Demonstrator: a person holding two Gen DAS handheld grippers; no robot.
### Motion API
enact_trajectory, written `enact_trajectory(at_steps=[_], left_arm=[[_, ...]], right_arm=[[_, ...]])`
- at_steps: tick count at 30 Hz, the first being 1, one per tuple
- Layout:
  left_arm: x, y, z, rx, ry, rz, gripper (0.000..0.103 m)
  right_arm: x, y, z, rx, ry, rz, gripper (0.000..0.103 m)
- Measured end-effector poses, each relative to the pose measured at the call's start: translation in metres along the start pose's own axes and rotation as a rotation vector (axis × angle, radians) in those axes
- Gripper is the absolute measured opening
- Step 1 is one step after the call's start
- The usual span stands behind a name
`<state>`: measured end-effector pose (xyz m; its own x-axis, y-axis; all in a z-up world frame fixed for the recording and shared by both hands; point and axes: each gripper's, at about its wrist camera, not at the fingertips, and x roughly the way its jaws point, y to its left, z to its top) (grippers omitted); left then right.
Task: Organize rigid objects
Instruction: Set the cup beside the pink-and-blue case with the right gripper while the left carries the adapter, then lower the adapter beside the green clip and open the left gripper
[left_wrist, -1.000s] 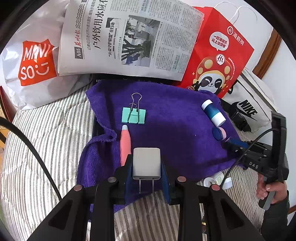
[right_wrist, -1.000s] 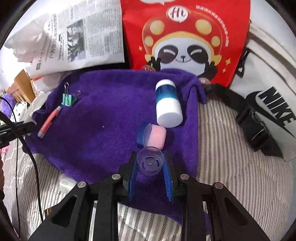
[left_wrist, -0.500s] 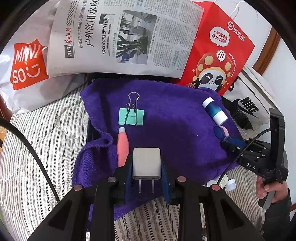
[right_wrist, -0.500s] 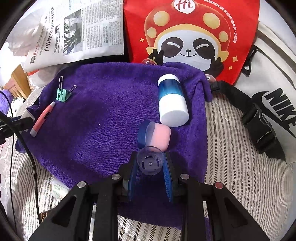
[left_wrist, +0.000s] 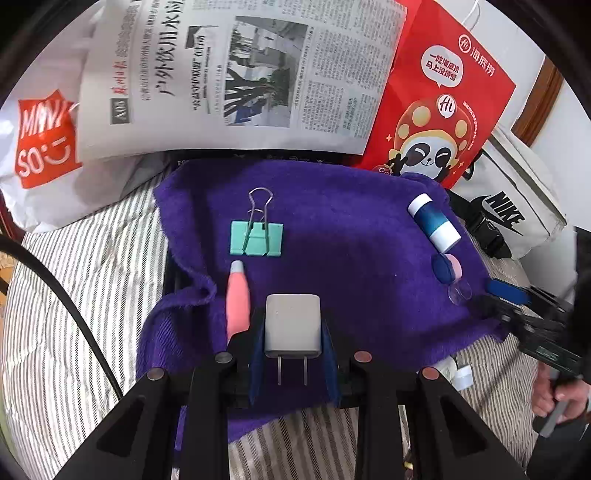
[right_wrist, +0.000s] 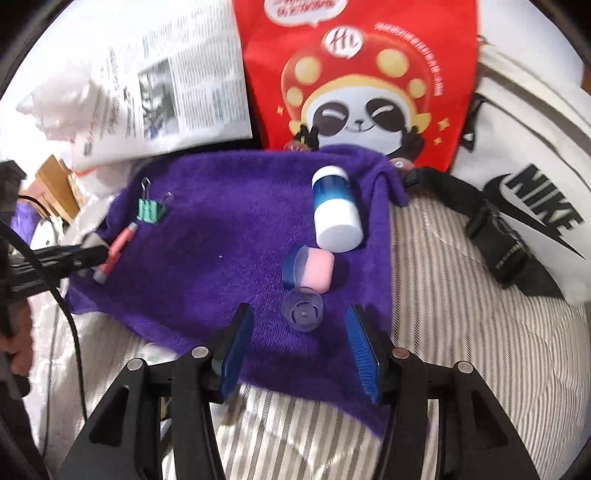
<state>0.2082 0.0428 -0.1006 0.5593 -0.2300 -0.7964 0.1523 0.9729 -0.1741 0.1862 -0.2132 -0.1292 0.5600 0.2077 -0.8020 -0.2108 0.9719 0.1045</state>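
Note:
A purple towel (left_wrist: 332, 236) (right_wrist: 229, 251) lies on the striped bedding. My left gripper (left_wrist: 293, 328) is shut on a white plug adapter (left_wrist: 293, 325), prongs toward the camera, above the towel's near part. A pink pen (left_wrist: 238, 299) and a mint binder clip (left_wrist: 256, 240) lie just beyond it. My right gripper (right_wrist: 301, 339) has its jaws opening; a clear round suction cup (right_wrist: 303, 308) lies free on the towel between them, touching neither pad. Behind it lie a pink jar with a blue lid (right_wrist: 312, 269) and a blue-and-white bottle (right_wrist: 334, 214).
A newspaper (left_wrist: 240, 74), a red panda bag (left_wrist: 439, 110), a white Miniso bag (left_wrist: 40, 147) and a white Nike bag (right_wrist: 535, 206) ring the towel's far side. Small white items (left_wrist: 458, 373) lie on the bedding by the towel's near right edge. A hand (left_wrist: 554, 398) grips the right tool.
The right gripper's jaws have spread and let go of the clear suction cup, which now lies on the towel. The left gripper still holds the adapter, barely moved.

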Motion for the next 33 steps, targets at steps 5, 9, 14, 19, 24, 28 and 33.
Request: enact_trajectory(at_steps=[5,9,14,19,24,28,33], left_arm=[[0.019,-0.002,0.01,0.019,0.025,0.037,0.026],[0.033,0.007,0.02,-0.039,0.035,0.023,0.026],[0.047,0.003,0.026,-0.023,0.047,0.047,0.026],[0.055,-0.009,0.029,0.032,0.043,0.112,0.026],[0.06,-0.022,0.027,0.091,0.041,0.177,0.027],[0.061,-0.025,0.025,0.099,0.026,0.185,0.027],[0.057,-0.025,0.02,0.1,0.049,0.181,0.039]], right_arm=[[-0.024,-0.002,-0.013,0.029,-0.036,0.001,0.052],[-0.036,-0.003,-0.023,0.035,-0.047,-0.013,0.052],[-0.045,0.002,-0.035,0.007,-0.042,-0.017,0.052],[-0.053,0.003,-0.046,0.011,-0.04,0.001,0.052],[-0.054,0.0,-0.056,0.027,-0.031,0.007,0.052],[-0.055,-0.001,-0.062,0.039,-0.028,0.013,0.052],[-0.062,-0.001,-0.069,0.049,-0.035,0.033,0.052]])
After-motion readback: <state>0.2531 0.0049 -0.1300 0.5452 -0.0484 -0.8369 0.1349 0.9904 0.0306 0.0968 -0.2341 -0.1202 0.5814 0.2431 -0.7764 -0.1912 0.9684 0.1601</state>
